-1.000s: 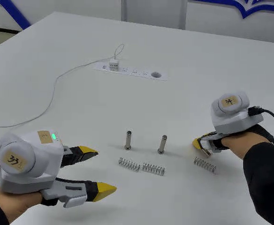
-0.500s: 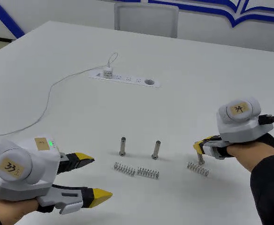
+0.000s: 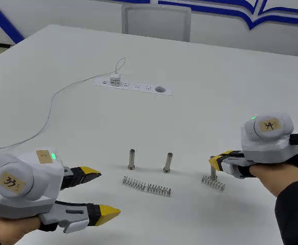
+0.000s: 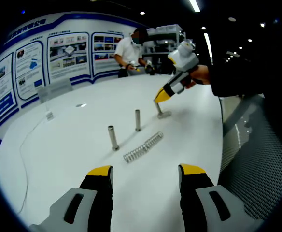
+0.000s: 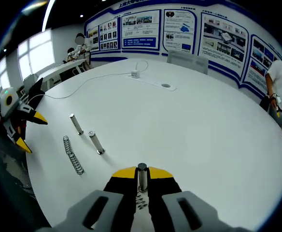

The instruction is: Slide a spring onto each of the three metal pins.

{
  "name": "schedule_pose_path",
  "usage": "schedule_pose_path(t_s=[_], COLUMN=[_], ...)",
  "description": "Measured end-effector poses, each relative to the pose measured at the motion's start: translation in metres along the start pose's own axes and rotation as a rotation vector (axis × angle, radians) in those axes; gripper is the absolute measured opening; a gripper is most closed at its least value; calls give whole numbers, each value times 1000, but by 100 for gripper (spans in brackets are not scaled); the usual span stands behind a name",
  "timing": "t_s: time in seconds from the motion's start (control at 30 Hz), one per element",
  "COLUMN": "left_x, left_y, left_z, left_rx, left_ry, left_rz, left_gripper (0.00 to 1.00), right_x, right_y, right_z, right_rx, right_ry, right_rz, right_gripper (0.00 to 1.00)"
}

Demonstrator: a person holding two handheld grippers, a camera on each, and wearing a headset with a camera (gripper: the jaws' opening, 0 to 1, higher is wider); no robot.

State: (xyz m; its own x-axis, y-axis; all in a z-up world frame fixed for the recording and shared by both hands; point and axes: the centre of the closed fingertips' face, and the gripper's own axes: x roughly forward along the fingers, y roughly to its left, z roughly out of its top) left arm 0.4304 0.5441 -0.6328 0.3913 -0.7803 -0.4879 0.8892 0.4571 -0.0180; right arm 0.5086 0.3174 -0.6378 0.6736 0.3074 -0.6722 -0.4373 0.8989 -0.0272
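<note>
White matte worktop point(image 3: 215, 87). My left gripper point(image 3: 104, 191), grey shell with yellow tips, hangs released over the near edge; I can't read its round handwritten sticker. My right gripper point(image 3: 215, 161) is clenched on the third pin point(image 5: 142, 176). The right gripper view gives me that contact, the head view leaves it unclear. White power strip point(image 3: 133, 87) far back. Left pin point(image 3: 131, 158) and middle pin point(image 3: 168, 162) are steel, upright and bare. Two coil springs point(image 3: 146, 186) lie end to end just before them. The third spring point(image 3: 213, 182) lies beside the held pin.

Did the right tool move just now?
Yes. The right tool's body swung rightward, farther from the middle pin, while its tips stayed at the right pin.
</note>
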Motion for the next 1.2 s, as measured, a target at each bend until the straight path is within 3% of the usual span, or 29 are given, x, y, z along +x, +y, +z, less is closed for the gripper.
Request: schedule_pose_path(t_s=[0.4,0.63,0.87,1.03,1.2], left_x=[0,1,1,0,1], left_y=[0,0,0,-1,0], left_z=[-1,-1,-1,-1,-1], left_rx=[1,2,7,6,4], left_ry=[3,2,5,4,4], left_rz=[0,-2,-4,-4,-4], left_gripper=[55,55,55,55,55], right_x=[-9,-12,-13,-11,-8], right_y=[-1,2,2,6,10], right_z=[-6,-20,-23,-33,-45], right_rx=[7,-4,-10,-34,-104], right_ry=[-11,20,23,55,102], right_rz=[-8,-2,7,46,92], right_gripper=[9,9,9,11,12])
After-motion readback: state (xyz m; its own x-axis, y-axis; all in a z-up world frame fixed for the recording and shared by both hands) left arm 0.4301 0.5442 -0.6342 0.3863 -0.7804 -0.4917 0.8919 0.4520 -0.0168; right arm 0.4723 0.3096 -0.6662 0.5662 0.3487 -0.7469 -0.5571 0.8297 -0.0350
